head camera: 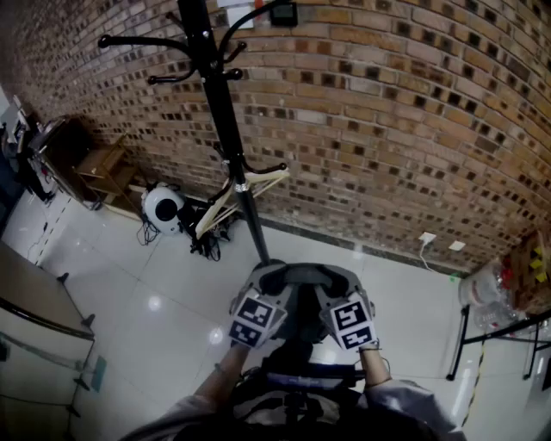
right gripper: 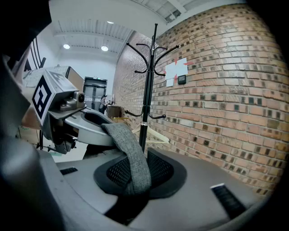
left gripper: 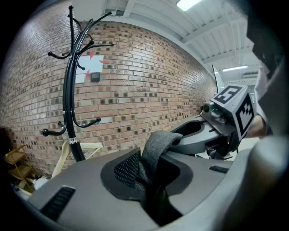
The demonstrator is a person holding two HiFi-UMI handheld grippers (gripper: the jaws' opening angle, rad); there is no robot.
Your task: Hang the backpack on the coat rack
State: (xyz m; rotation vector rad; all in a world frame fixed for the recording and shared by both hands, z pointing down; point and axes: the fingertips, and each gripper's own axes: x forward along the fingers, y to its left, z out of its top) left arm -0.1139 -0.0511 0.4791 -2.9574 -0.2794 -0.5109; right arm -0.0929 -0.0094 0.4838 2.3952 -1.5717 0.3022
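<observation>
- Head view, bottom centre: dark backpack (head camera: 297,383) hangs low under both grippers.
- Left gripper (left gripper: 151,180) clamped on its grey strap (left gripper: 159,143); right gripper (right gripper: 131,185) pinches the same strap.
- Coat rack (head camera: 225,129) stands beyond, upper left, against brick wall (head camera: 387,129); backpack not yet on it.

Your head view is dim, corners dark, and the fisheye bows the brick wall (head camera: 387,112). Lamp glare sits as white spots on the glossy floor (head camera: 155,303). Your gripper views are brighter, lit by a ceiling tube (left gripper: 187,3) and round lamps (right gripper: 104,48); black rims, coat rack (left gripper: 67,99) bent, near foreground soft.
</observation>
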